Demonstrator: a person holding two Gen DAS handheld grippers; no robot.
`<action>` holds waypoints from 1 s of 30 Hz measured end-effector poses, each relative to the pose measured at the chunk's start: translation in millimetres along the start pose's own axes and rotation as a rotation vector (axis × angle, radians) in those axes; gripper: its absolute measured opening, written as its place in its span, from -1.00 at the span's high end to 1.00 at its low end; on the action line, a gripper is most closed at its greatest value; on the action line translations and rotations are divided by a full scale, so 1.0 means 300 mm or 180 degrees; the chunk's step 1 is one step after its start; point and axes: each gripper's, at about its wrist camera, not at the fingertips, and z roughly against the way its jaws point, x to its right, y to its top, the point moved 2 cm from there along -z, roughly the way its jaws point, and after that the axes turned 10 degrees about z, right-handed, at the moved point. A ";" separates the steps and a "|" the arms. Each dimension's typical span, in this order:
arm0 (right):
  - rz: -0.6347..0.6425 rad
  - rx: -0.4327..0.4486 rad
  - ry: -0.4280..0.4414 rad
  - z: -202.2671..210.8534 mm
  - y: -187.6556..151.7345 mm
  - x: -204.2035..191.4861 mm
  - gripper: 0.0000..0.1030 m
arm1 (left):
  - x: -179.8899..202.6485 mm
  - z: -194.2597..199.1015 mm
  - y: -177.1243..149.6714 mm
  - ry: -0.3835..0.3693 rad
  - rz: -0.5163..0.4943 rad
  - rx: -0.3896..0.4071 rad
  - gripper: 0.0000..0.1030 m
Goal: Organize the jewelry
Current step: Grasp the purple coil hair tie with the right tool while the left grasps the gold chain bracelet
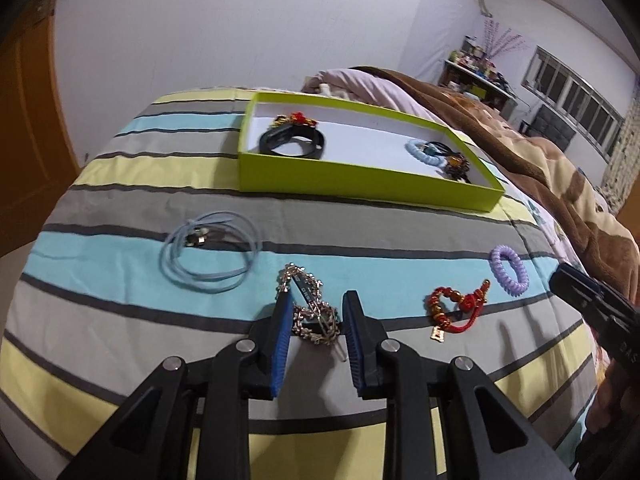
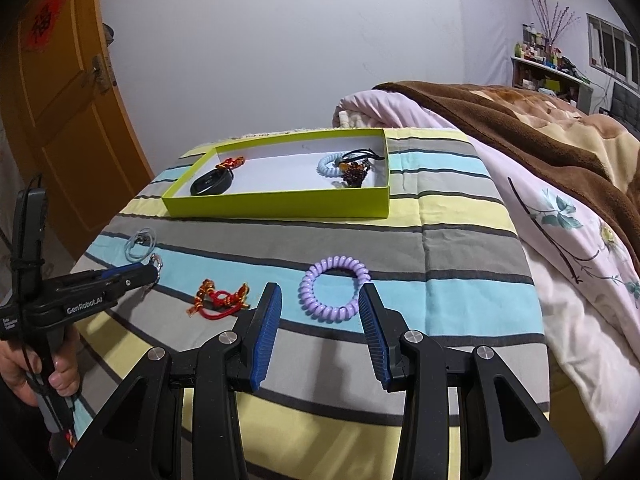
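Left gripper open around sparkly silver hair clip on striped bedcover; clip barely seen from right wrist. Right gripper open, purple coil hair tie between fingers. Green box farther back

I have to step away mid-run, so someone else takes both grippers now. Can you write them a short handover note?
Left gripper: open, silver chain between its fingers, not clamped.
Right gripper: open, purple coil just ahead, untouched.
Done: black band, a red charm, blue coil and a dark beaded piece lie in the green box.
Left on the bedspread: silver chain, purple coil, red bracelet, blue cord.
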 end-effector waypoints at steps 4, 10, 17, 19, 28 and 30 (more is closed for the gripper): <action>-0.0029 -0.0018 0.0006 -0.015 0.004 0.014 0.20 | 0.008 0.009 0.006 -0.0042 -0.0040 0.0037 0.48; -0.0031 -0.0043 -0.0009 -0.033 0.008 0.020 0.20 | 0.028 0.015 0.014 0.0009 -0.0179 0.0085 0.48; -0.0028 -0.0116 -0.0092 -0.069 0.022 0.039 0.20 | 0.031 -0.007 0.025 0.0118 -0.0177 0.0060 0.71; -0.0059 -0.0155 -0.0091 -0.082 0.022 0.047 0.20 | 0.036 -0.010 0.026 0.0142 -0.0207 0.0061 0.74; -0.0068 -0.0406 -0.0133 -0.149 0.020 0.064 0.22 | 0.059 -0.018 0.018 0.0273 -0.0477 0.0046 0.84; -0.0061 -0.0462 -0.0131 -0.162 0.019 0.065 0.38 | 0.063 -0.017 0.014 0.0295 -0.0534 0.0048 0.84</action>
